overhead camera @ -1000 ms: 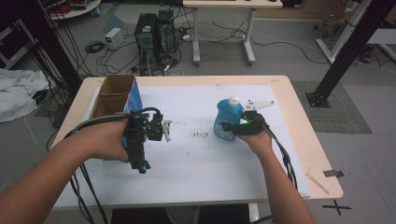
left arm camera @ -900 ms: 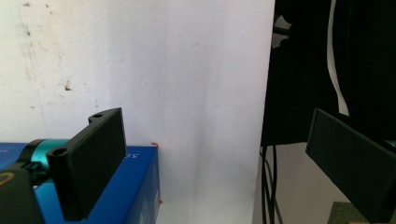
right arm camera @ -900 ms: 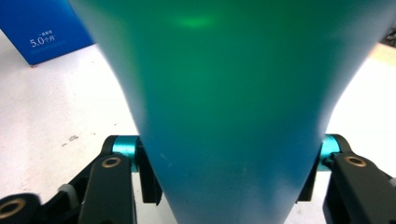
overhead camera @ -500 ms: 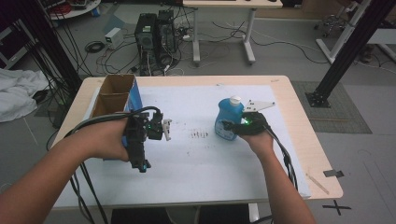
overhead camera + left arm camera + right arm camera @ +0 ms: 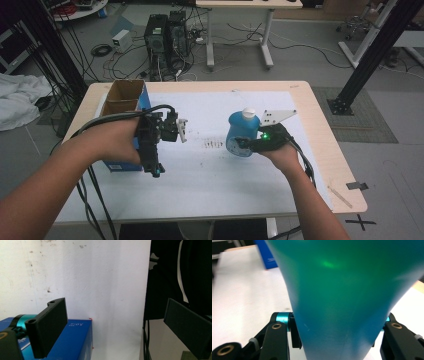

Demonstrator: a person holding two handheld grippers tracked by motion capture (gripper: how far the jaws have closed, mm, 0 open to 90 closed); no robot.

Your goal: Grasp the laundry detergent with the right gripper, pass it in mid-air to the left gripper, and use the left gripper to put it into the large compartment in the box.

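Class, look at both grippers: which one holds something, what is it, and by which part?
The right gripper grips the blue bottle across its lower body. The left gripper is open, holding nothing.

Materials and surface finish
Bottle [image 5: 241, 134]: glossy translucent blue plastic. Box [image 5: 121, 99]: brown cardboard, printed blue outside. Table sheet [image 5: 210, 170]: matt white, smudged.

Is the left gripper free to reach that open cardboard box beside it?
Probably yes. The left gripper has its jaws apart with nothing between them, and the cardboard box sits just behind that hand with its top open. Nothing stands between them.
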